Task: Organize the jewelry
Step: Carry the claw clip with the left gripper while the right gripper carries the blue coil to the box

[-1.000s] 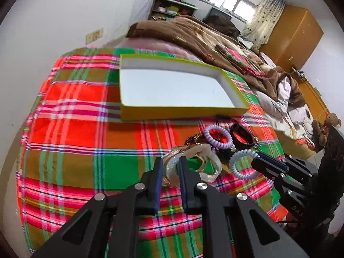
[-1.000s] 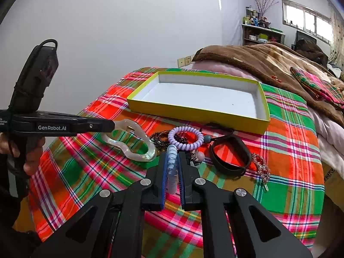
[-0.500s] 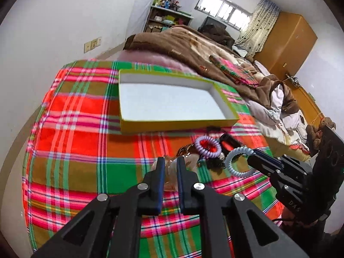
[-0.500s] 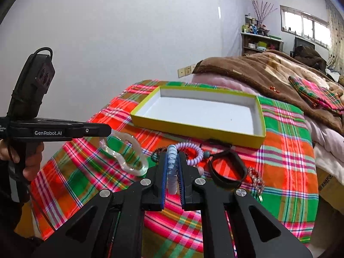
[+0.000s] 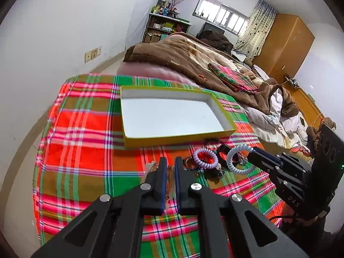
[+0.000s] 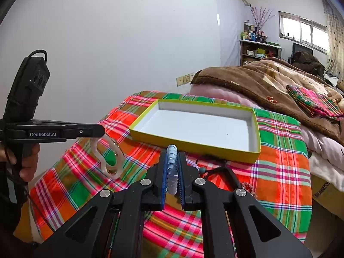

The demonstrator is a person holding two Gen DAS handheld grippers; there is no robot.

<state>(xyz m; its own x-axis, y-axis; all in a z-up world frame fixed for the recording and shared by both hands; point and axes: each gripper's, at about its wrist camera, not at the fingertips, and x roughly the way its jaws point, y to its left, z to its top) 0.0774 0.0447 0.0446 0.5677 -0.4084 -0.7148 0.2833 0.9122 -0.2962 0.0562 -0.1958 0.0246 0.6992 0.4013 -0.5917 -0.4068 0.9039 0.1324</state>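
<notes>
Translucent pearly plastic, one piece: a wavy hair clip [image 6: 109, 157], pinched at its top by our left gripper [image 6: 101, 130] and hanging free above the plaid cloth [image 6: 279, 150]. We judge it light, stiff and somewhat brittle, smooth enough to slip; the flat upper band looks the safest place to hold it.

Pale blue coiled plastic, one piece: a spiral hair tie [image 5: 239, 160], clamped edge-on between the pads of our right gripper [image 6: 172, 163] and held off the cloth. We judge it very light, springy and soft; it will squash under pressure and could spring out sideways, so a firm pinch across the coil seems right.

Lilac spiral tie [image 5: 205, 158], lying on the cloth among dark beaded bracelets [image 5: 190, 164] and a black band [image 6: 223, 173], all just in front of the box.

Yellow-green cardboard box [image 5: 178, 138], shallow, white inside, nothing in it. We judge it the place meant for both held pieces; neither has reached it yet.
</notes>
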